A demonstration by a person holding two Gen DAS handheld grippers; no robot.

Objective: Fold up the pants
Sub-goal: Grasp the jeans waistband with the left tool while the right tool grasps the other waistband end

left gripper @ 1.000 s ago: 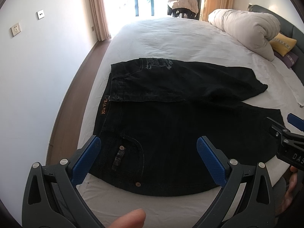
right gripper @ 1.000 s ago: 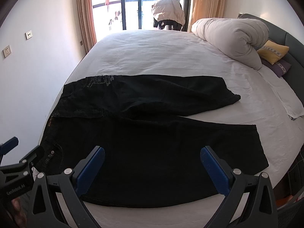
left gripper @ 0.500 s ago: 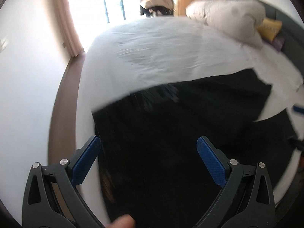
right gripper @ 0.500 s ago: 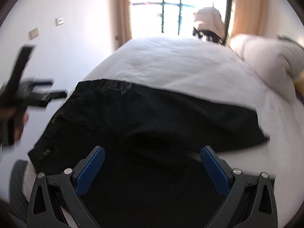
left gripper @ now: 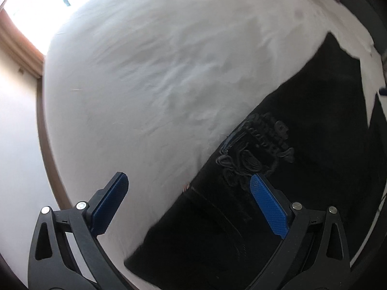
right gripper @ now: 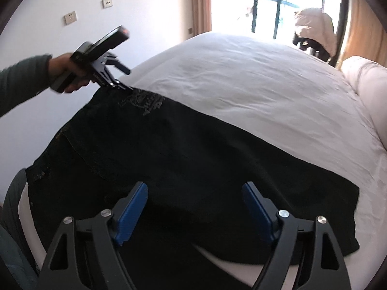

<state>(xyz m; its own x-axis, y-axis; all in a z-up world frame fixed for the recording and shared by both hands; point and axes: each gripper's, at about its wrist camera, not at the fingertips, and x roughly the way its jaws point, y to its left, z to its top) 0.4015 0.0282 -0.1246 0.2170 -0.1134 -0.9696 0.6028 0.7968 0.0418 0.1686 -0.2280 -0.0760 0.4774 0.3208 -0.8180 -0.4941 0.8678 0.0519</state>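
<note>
Black pants (right gripper: pixel 193 149) lie spread across the white bed (right gripper: pixel 254 79), waist to the left, with an embroidered back pocket (right gripper: pixel 145 104) on the far half. In the right wrist view a hand holds my left gripper (right gripper: pixel 122 78) at the far waistband corner beside that pocket. In its own view the left gripper (left gripper: pixel 191 191) stands open, one pad over the sheet and the other over the embroidered pocket (left gripper: pixel 256 149). My right gripper (right gripper: pixel 193 205) hangs low over the middle of the pants. Its jaws are closing, with black cloth below them and no pinch visible.
A rolled white duvet (right gripper: pixel 367 79) lies at the bed's right end. Beyond the bed are a bright window (right gripper: pixel 266 4) and a chair with a pale jacket (right gripper: pixel 314 29). A wall with sockets (right gripper: pixel 71 17) and a strip of floor (left gripper: pixel 48 149) run along the bed's left side.
The left gripper swung from the near waistband to the far waistband corner and tipped downward. The right gripper moved closer over the pants, and its jaws stand narrower.
</note>
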